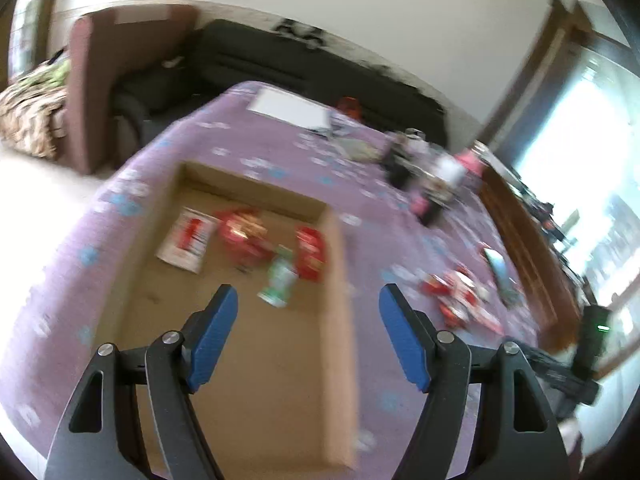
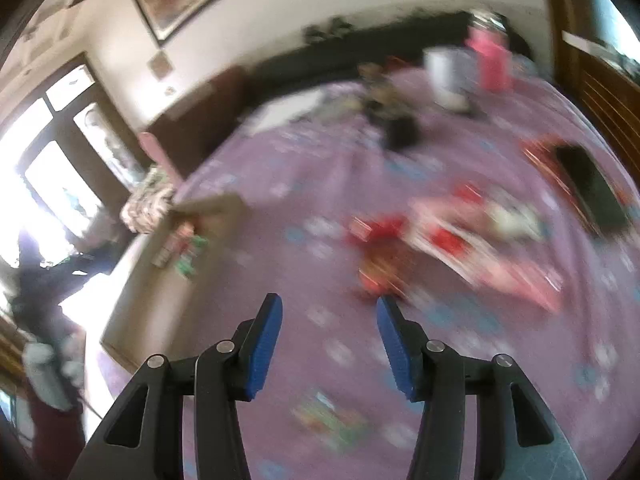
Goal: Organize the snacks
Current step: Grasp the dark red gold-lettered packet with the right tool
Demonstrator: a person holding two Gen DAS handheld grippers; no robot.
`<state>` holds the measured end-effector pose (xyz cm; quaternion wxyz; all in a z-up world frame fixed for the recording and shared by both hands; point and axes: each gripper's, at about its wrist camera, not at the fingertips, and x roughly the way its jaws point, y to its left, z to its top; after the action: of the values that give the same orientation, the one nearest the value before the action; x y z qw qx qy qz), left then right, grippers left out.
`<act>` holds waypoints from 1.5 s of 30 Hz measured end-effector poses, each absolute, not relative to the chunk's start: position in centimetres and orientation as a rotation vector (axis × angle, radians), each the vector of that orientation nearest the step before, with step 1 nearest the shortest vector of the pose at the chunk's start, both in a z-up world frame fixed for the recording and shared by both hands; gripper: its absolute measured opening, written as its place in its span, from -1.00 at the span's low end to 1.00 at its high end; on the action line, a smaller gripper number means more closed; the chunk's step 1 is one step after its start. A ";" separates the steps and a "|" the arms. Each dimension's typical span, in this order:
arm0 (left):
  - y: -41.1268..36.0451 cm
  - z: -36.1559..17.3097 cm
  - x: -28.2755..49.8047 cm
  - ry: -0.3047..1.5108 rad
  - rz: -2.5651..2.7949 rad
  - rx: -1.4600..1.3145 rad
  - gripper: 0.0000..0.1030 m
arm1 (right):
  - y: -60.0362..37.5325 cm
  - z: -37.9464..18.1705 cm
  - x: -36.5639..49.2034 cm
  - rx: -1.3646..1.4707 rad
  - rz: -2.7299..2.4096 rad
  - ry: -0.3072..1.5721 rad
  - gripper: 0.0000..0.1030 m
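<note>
Rectangular cardboard box on purple cloth, crinkly packets inside (blurred), left gripper and right gripper both released, empty.

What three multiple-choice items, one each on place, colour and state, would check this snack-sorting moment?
1. Where does the green packet lie?
A. inside the cardboard box
B. on the sofa
C. on the floor

2. What colour is the tablecloth?
A. yellow
B. purple
C. black

3. How is the left hand-held gripper?
A. shut on a packet
B. open, holding nothing
C. shut and empty

Answers:
1 A, it rests on the box floor beside red packets.
2 B, purple cloth with pale patterns surrounds the box.
3 B, its blue pads stand apart with nothing between them.
</note>
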<state>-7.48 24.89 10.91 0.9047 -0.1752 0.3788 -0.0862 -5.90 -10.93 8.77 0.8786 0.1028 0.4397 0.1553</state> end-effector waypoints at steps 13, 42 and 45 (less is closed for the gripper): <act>12.6 7.5 -12.1 0.880 -0.337 -0.163 0.42 | -14.0 4.8 -8.1 0.273 0.331 0.942 0.01; 4.5 4.8 -14.4 0.820 -0.491 0.166 0.42 | -14.9 2.0 -5.6 0.138 0.228 1.012 -0.28; 2.5 4.2 -13.7 0.835 -0.514 0.210 0.41 | -16.9 2.1 -7.3 0.177 0.225 1.004 -0.27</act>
<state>-13.69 2.53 4.24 0.8770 0.1007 0.4002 -0.2461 -7.33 -16.89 2.06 0.8667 0.0844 0.4797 0.1075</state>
